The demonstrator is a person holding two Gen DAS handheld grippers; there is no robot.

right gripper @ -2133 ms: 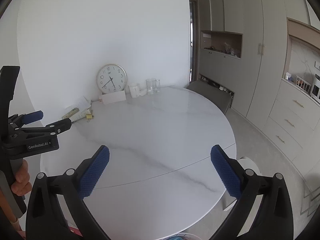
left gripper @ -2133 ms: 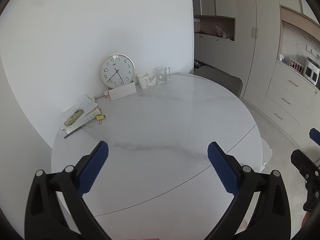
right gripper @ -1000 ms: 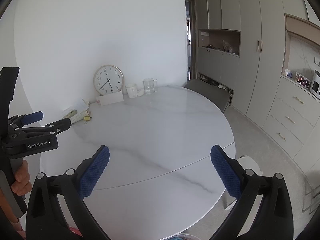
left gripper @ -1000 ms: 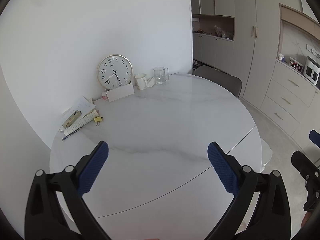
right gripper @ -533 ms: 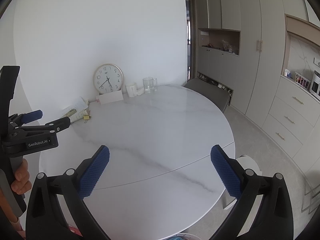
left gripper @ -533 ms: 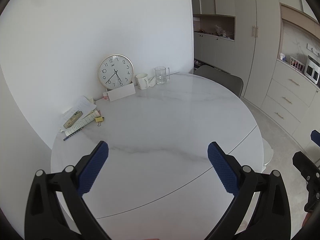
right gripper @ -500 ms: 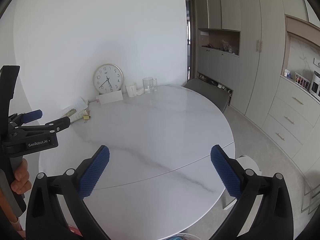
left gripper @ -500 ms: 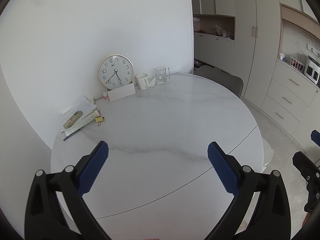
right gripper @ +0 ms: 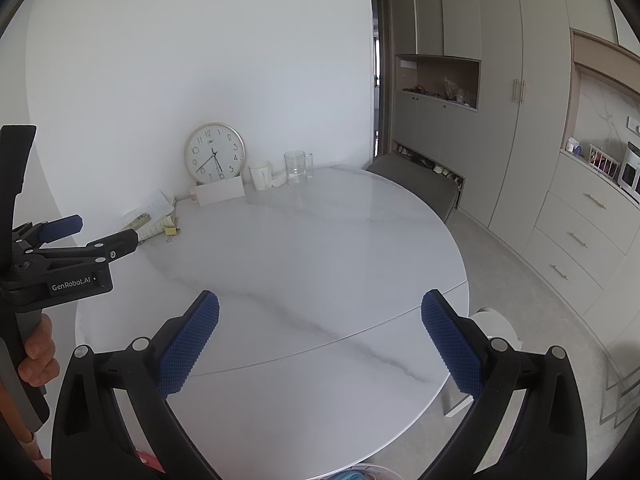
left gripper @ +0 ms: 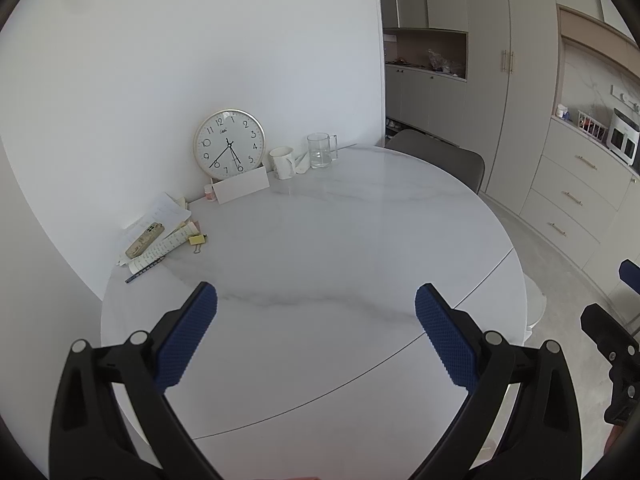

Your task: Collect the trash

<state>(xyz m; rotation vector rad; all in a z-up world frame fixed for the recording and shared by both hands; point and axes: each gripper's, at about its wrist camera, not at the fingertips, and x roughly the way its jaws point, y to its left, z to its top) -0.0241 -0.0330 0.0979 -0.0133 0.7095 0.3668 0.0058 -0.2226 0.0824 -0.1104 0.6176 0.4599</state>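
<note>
A: What is cut off or unclear?

B: The right gripper shows only as a fragment at the right edge of the left wrist view. At the bottom edge of the right wrist view a pale rim with something blue inside is cut off; cannot identify it. No obvious trash on the open counter. The only loose items are the paper pile at the far left edge by the wall; which of it counts as trash I cannot tell.

A: Orientation of that pile?

B: A phone lies on top, a pen at the near edge. Both long axes run from near-left to far-right. A yellow clip sits just beside the pile.

A: Relative to the grippers?

B: Well apart; ahead and left of the left gripper, nothing between its fingers. Both grippers spread wide, hovering over the near counter. A hand holds the left gripper's handle.

A: Other items?

B: Clock, card, mug, glass along the wall.
</note>
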